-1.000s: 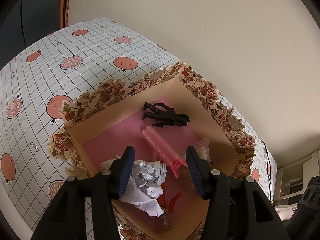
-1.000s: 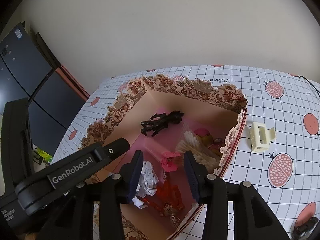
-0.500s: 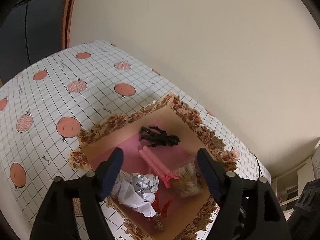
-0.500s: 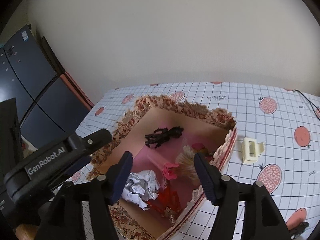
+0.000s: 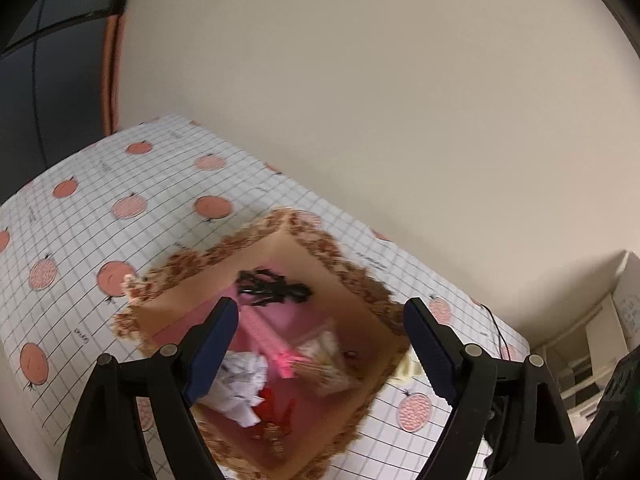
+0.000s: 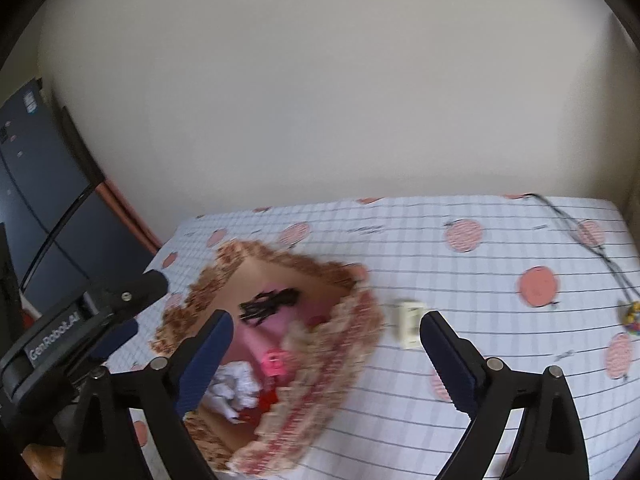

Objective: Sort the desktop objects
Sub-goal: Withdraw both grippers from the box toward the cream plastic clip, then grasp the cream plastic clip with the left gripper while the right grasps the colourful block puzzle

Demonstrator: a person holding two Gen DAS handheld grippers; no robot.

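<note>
While both sets of jaws were spreading apart with nothing between them, our left gripper (image 5: 318, 350) and right gripper (image 6: 326, 354) hung empty above the square cardboard box with the floral scalloped rim (image 5: 328, 248). Through the left pair of blue-padded fingers (image 5: 212, 354) we looked straight down at the box's pink floor, where a crumpled white paper ball (image 5: 240, 384), a pink ridged hair clip (image 5: 272, 344), a black claw-shaped hair clip (image 5: 274, 290), something red and blurred (image 5: 276, 406) and a pale bundle we could not identify (image 5: 324, 360) lay together.

Outward from the right gripper, the box sat to the left on the white grid-patterned tablecloth printed with pink fruit (image 6: 480, 280). A cream plastic hair claw (image 6: 410, 324) lay on the cloth just beside the box's rim, and a small multicoloured object (image 6: 632, 316) rested well apart near the far right edge.

We judged that a drop into the box was just finished. Next, the right gripper needed to swing over the cream claw, lower, and close across its body.
</note>
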